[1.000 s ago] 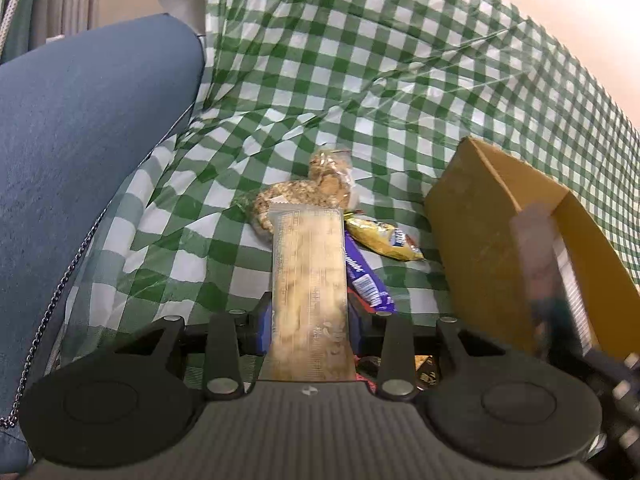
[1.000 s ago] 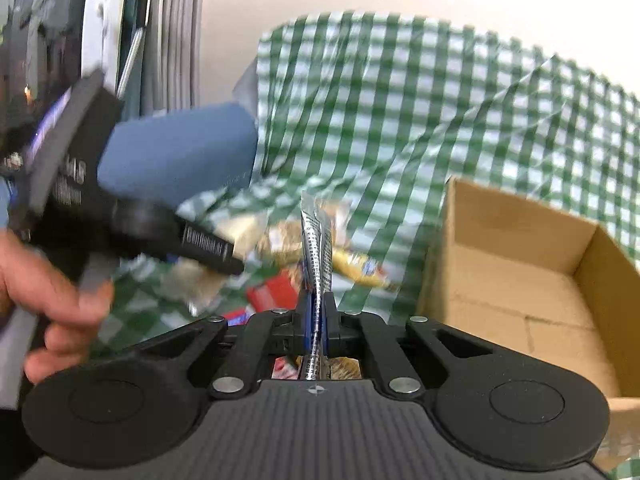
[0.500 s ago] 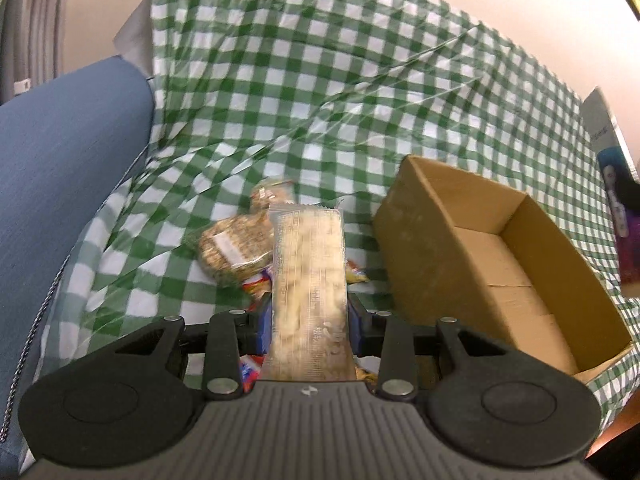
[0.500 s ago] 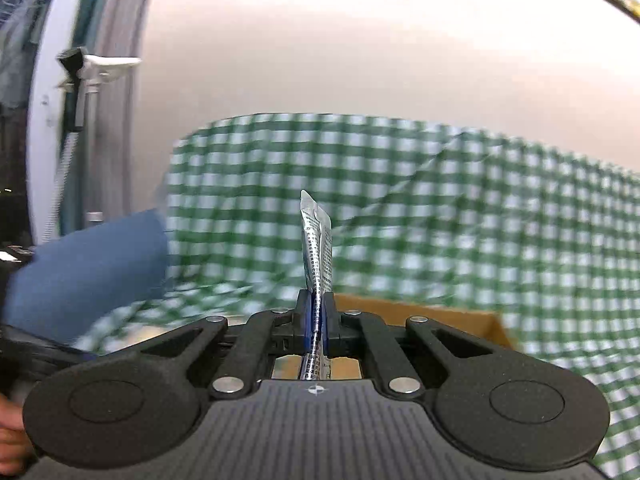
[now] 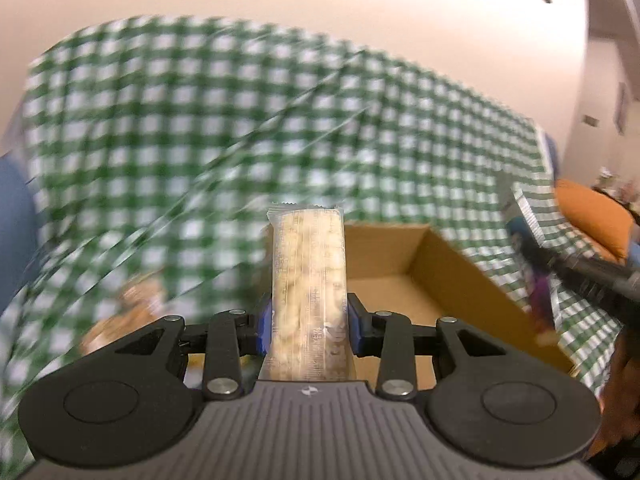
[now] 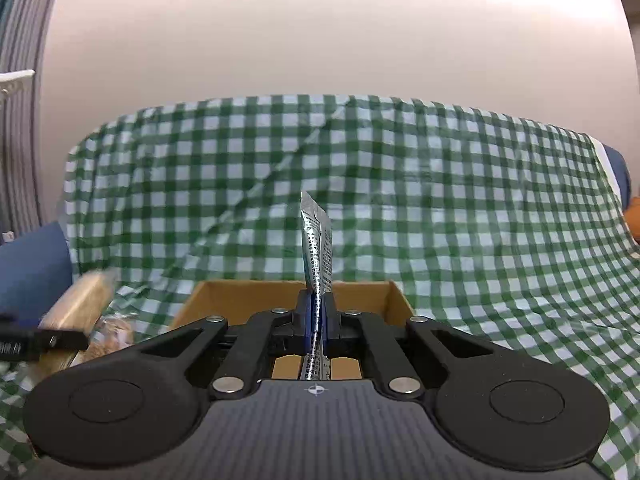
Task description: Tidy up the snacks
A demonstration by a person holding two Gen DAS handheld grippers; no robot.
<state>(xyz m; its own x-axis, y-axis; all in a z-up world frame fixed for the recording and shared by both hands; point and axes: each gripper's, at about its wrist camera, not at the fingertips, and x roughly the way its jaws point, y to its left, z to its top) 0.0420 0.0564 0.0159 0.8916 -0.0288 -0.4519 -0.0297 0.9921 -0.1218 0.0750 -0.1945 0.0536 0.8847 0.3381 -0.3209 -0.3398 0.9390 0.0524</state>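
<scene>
My left gripper (image 5: 308, 312) is shut on a long clear-wrapped bar of pale puffed cereal (image 5: 308, 272) that sticks out forward over the near left part of an open cardboard box (image 5: 452, 280). My right gripper (image 6: 316, 312) is shut on a thin silver foil snack packet (image 6: 317, 244), held edge-on and upright just above the near rim of the same cardboard box (image 6: 240, 296). In the left wrist view the right gripper's finger (image 5: 592, 276) and its packet (image 5: 528, 232) show at the right edge. In the right wrist view the cereal bar (image 6: 80, 300) shows at the left edge.
A green-and-white checked cloth (image 6: 440, 208) covers the sofa under and behind the box. Loose snack bags (image 5: 136, 304) lie blurred left of the box. A blue cushion (image 6: 32, 264) is at far left, an orange one (image 5: 592, 216) at far right. A plain wall rises behind.
Both grippers have lifted and swung right, away from the snack pile toward the cardboard box. Each still holds its snack. The left view is now motion-blurred.
</scene>
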